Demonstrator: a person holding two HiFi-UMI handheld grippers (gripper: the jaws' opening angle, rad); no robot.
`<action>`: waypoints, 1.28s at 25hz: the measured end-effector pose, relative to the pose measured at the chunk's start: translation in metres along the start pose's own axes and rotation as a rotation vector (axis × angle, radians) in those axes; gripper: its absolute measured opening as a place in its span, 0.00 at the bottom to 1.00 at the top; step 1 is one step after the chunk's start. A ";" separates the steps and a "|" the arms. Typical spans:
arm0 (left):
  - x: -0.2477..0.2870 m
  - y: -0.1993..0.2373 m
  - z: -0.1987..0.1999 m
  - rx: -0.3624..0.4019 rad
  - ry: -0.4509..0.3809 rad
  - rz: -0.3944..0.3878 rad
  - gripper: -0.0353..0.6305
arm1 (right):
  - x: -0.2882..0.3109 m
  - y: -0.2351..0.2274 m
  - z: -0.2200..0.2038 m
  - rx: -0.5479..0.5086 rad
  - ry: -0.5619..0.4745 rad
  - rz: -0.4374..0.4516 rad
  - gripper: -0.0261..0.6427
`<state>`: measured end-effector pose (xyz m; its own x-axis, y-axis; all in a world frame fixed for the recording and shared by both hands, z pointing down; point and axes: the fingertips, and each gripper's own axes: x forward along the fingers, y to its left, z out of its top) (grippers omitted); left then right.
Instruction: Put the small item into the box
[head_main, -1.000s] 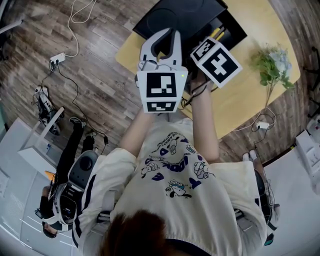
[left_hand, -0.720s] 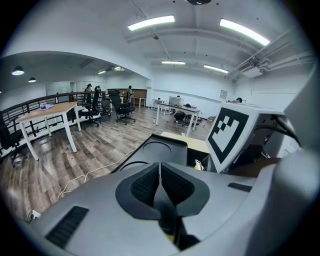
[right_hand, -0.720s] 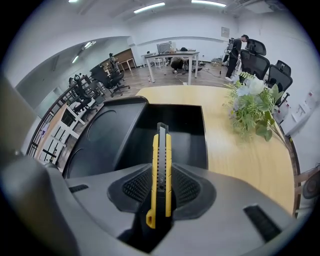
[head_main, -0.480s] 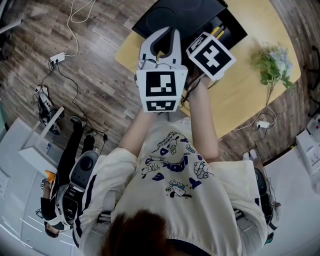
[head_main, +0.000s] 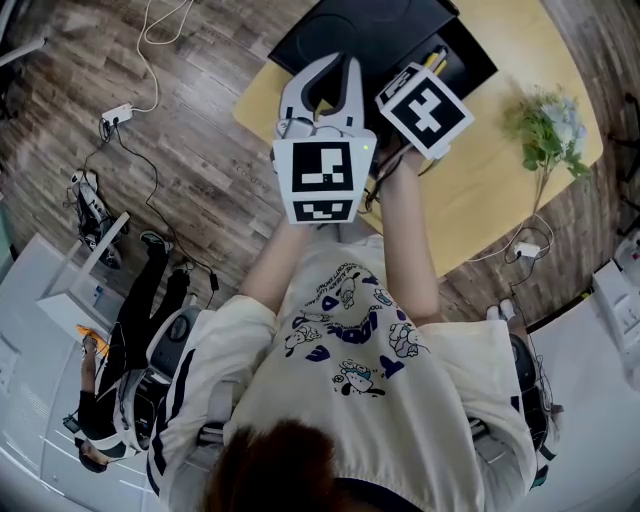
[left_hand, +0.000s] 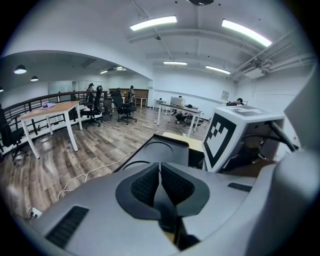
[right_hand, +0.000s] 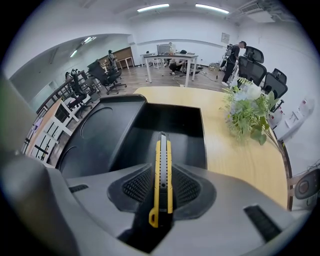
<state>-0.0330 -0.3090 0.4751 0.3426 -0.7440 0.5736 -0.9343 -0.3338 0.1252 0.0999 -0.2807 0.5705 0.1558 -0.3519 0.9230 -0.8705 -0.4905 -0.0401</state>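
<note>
A yellow utility knife (right_hand: 161, 175) is clamped lengthwise between the pads of my right gripper (right_hand: 161, 150), its tip pointing into the open black box (right_hand: 172, 132) just ahead. In the head view the knife's yellow tip (head_main: 437, 59) pokes out past the right gripper's marker cube (head_main: 425, 108), over the box's dark inside (head_main: 455, 72). My left gripper (head_main: 338, 72) hovers beside it, to the left, over the box lid (head_main: 375, 30). Its jaws (left_hand: 160, 176) are shut with nothing between them.
The box stands on a light wooden table (head_main: 500, 190), its lid (right_hand: 102, 137) folded out to the left. A bunch of green and white flowers (right_hand: 247, 112) lies on the table to the right. Wood floor with cables (head_main: 150, 110) surrounds the table.
The right gripper with the knife has shifted slightly up and left, closer over the box. The left gripper has stayed where it was.
</note>
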 end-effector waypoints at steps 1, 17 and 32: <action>0.000 0.000 0.000 -0.001 0.000 0.002 0.09 | 0.000 0.000 0.000 0.000 -0.001 0.001 0.23; -0.012 -0.007 0.017 -0.001 -0.041 0.003 0.09 | -0.029 -0.007 0.015 0.016 -0.113 0.144 0.19; -0.059 -0.025 0.053 0.011 -0.154 0.001 0.09 | -0.123 0.007 0.037 -0.114 -0.396 0.365 0.10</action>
<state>-0.0247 -0.2871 0.3954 0.3536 -0.8238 0.4431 -0.9338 -0.3389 0.1151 0.0914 -0.2702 0.4424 -0.0208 -0.7666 0.6417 -0.9425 -0.1992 -0.2685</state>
